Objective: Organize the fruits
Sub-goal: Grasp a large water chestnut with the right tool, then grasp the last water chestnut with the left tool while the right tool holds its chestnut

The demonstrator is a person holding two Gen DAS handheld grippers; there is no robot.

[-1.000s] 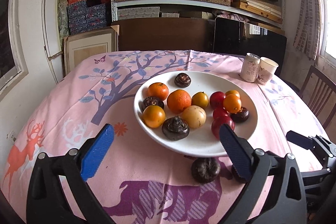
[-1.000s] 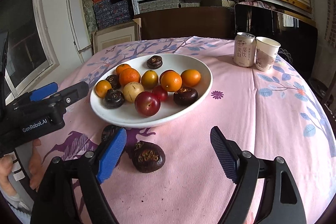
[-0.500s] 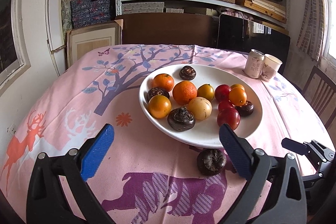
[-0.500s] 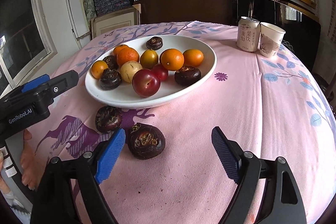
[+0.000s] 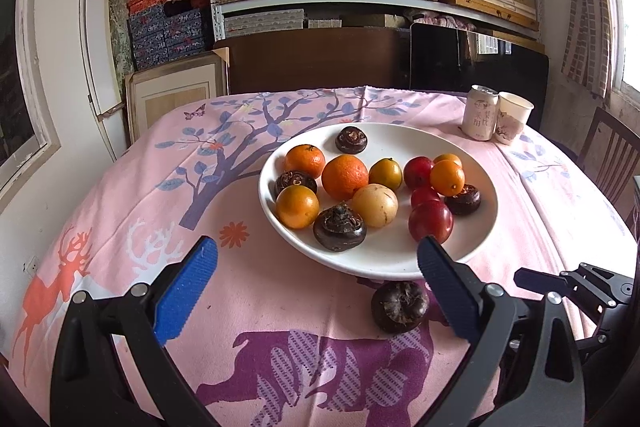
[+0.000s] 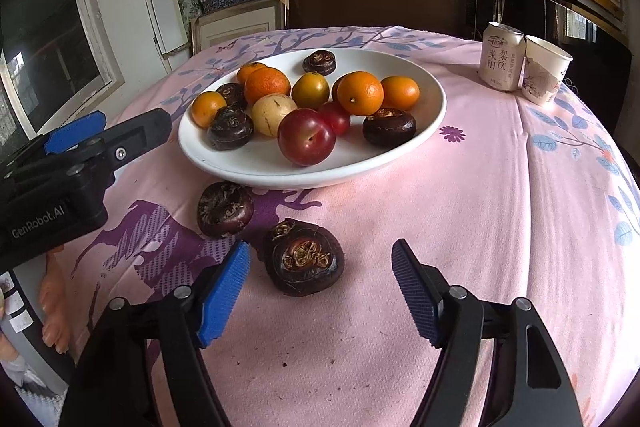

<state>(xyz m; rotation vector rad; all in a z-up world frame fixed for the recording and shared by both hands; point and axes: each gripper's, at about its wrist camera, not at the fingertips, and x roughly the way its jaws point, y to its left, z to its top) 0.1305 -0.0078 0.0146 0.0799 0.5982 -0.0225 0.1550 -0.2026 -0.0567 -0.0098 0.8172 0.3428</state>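
Left gripper (image 5: 316, 279): showing black arms, ribbed blue pads — silver screws.
Right gripper (image 6: 320, 291): wearing matching blue pads — black frame.

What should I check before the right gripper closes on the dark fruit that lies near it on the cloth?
1. Nearer dark fruit lies between the pads of the right gripper, whose jaws are closing: ok.
2. Pads press on it: not ok, gaps on both sides.
3. Second dark fruit lies apart from the left pad: ok.
4. White plate has bare space at its front: ok.
5. Left gripper is open, holds nothing, stays off to the side: ok.
6. Can and paper cup stand far off: ok.
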